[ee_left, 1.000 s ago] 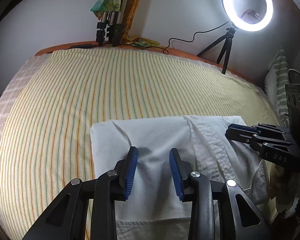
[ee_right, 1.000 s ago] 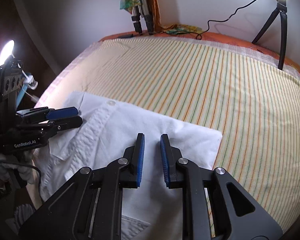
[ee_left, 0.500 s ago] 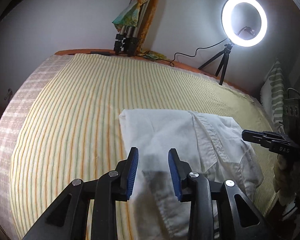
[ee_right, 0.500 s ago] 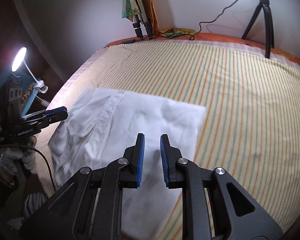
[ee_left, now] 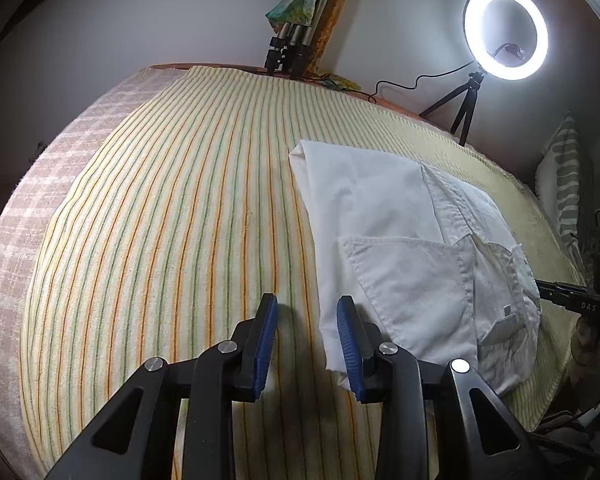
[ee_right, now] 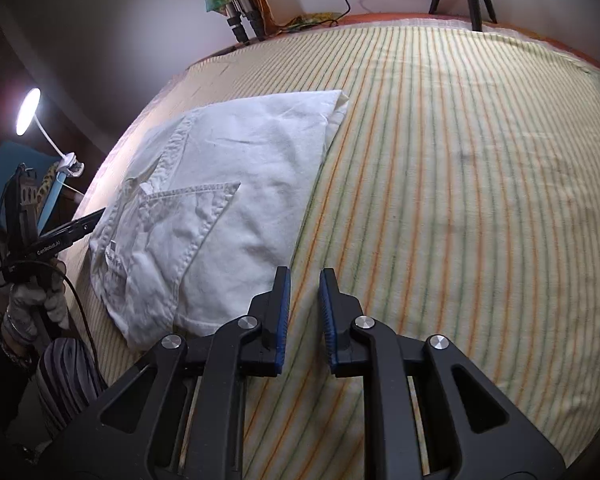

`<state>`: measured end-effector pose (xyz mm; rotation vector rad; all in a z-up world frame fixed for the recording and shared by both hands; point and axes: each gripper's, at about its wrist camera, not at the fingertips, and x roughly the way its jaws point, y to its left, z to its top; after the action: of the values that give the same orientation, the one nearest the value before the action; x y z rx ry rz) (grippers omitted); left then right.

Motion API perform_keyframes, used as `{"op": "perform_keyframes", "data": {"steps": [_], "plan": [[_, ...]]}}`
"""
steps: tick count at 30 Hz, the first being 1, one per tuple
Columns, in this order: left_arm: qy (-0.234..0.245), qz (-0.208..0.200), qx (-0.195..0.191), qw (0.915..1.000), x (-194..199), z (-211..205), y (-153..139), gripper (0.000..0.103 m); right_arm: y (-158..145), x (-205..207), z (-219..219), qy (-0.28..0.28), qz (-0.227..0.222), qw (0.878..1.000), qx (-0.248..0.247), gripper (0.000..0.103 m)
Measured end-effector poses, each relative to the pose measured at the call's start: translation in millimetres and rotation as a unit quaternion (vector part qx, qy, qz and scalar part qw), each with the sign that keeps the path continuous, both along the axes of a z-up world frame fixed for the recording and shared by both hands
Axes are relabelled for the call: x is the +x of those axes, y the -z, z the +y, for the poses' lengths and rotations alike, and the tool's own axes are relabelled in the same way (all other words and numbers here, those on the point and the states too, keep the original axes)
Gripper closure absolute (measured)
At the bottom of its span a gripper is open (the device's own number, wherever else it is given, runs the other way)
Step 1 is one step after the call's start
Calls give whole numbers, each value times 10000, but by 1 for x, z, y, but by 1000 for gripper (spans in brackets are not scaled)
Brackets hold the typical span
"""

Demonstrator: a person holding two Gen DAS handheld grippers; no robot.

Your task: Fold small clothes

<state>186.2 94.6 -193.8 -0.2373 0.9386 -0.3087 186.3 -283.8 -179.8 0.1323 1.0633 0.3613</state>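
Both claws (ee_left: 307, 344) (ee_right: 305, 316) gape beside folded shirt (ee_left: 400, 248).

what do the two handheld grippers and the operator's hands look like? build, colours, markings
Both the left gripper and the right gripper have black plastic jaws with ribbed blue pads and silver pivot bolts. White lettering runs along each one's side. The gloved hand wears pale fabric, with bangles at the wrist and a black cable.
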Motion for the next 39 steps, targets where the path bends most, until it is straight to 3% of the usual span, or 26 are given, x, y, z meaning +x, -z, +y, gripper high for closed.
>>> {"op": "perform_keyframes", "data": {"steps": [2, 4, 6, 7, 8, 11, 18, 21, 26, 28, 32, 34, 39], "plan": [[-136, 98, -333, 9993, -3, 13, -3, 70, -9, -5, -8, 50, -96, 9998, 172, 86], [-267, 145, -794, 9964, -5, 25, -7, 66, -16, -7, -15, 117, -111, 9985, 518, 77], [-374, 175, -1268, 9911, -6, 35, -12, 55, -21, -7, -22, 206, -108, 9955, 916, 56], [-409, 198, -1462, 9882, -6, 38, -14, 47, -21, -6, -24, 264, -86, 9933, 1121, 53], [-460, 238, -1683, 9844, -5, 41, -15, 43, -20, -4, -26, 317, -46, 9908, 1313, 52], [-563, 435, -2216, 9725, 4, 45, -11, 43, -10, 5, -28, 462, 160, 9816, 1844, 52], [-607, 920, -2818, 9531, 19, 32, 14, 44, 23, 24, -26, 711, 513, 9687, 2320, 52], [-601, 1033, -2935, 9484, 24, 25, 23, 48, 37, 30, -25, 808, 618, 9605, 2590, 52], [-509, 1023, -2912, 9498, 33, 14, 22, 50, 46, 39, -24, 887, 637, 9475, 3005, 60], [-467, 1015, -2859, 9517, 35, 10, 21, 50, 46, 42, -18, 853, 613, 9499, 2944, 61], [-561, 1014, -2760, 9542, 37, 8, 23, 67, 44, 45, -13, 848, 648, 9503, 2924, 70], [-608, 1015, -2695, 9557, 38, 7, 23, 71, 42, 44, -13, 838, 633, 9530, 2843, 75], [-529, 726, -2281, 9695, 30, 0, 11, 86, 22, 41, 2, 701, 403, 9704, 2274, 86]]}}
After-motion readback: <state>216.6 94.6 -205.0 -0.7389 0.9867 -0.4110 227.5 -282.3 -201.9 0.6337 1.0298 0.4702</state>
